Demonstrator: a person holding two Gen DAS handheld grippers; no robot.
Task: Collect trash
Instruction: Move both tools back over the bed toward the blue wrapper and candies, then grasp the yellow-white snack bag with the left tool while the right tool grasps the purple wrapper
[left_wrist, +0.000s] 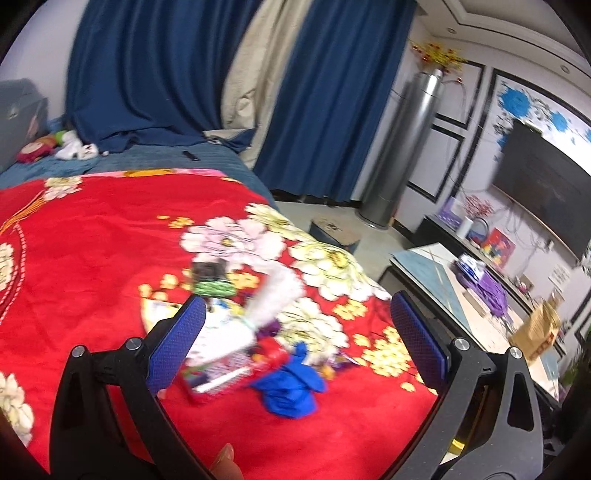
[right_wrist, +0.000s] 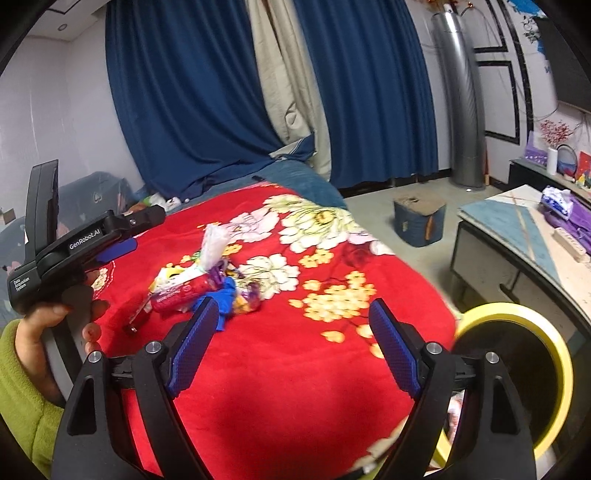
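A pile of trash lies on the red flowered blanket: a white plastic bag, a red wrapper, a crumpled blue piece and a green-and-black packet. My left gripper hovers over the pile, open, nothing between its pads. In the right wrist view the same white bag, red wrapper and blue piece lie just beyond my right gripper, which is open and holds nothing. A hand carries the left gripper at the pile's left.
A bin with a yellow rim stands by the bed's right edge. Beyond it are a low table, a blue stool on the floor and a silver tower. Soft toys lie at the bed's far left.
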